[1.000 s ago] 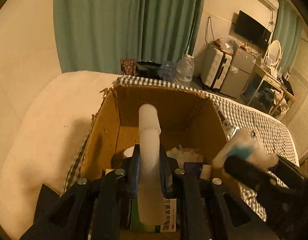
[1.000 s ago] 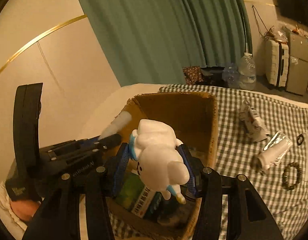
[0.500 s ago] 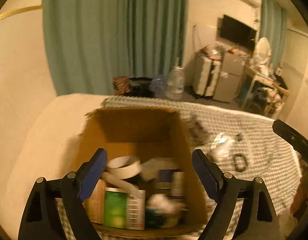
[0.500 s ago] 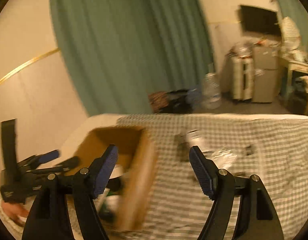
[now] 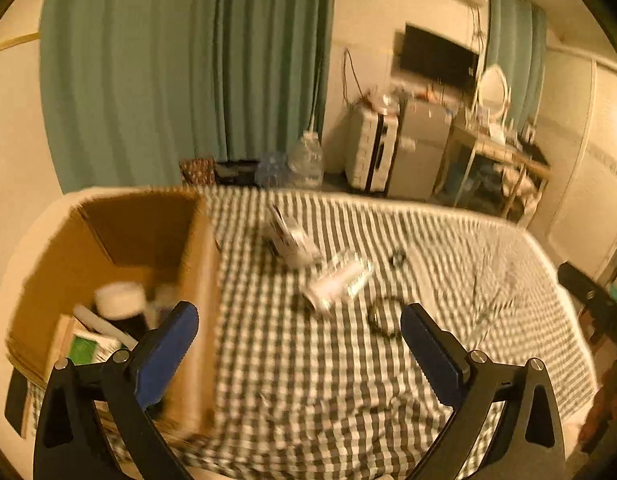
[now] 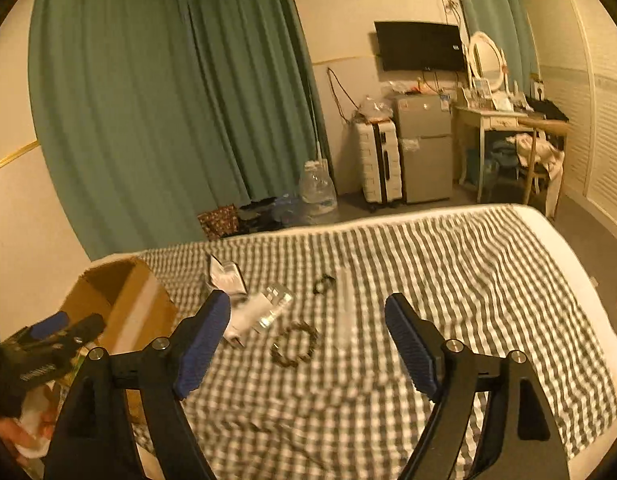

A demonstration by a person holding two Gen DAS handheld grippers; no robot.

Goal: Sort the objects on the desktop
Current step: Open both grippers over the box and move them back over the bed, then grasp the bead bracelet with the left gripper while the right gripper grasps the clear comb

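Brown box (image 5: pixel 120 240) left of the blue pads (image 5: pixel 166 354); black-and-white checked cloth (image 5: pixel 308 380) between them; green curtain (image 6: pixel 148 100) beyond.

Dim warm yellow-orange indoor light in both views, source not visible. Strong fisheye bend with black corners. Left wrist view is motion-smeared: checked cloth (image 5: pixel 308 360) ahead of the tongs streaks, cardboard box (image 5: pixel 204 280) edges soft. Right wrist view is sharper far off, cloth between its fingers blurred. Shadows soft, no glare.

one cardboard box (image 5: pixel 108 240) at the left of the bed (image 6: pixel 488 280); on the checked cloth, two crumpled packets (image 6: pixel 227 278) (image 6: pixel 260 310), one bead bracelet (image 6: pixel 294 344), one small dark ring (image 6: pixel 323 283).
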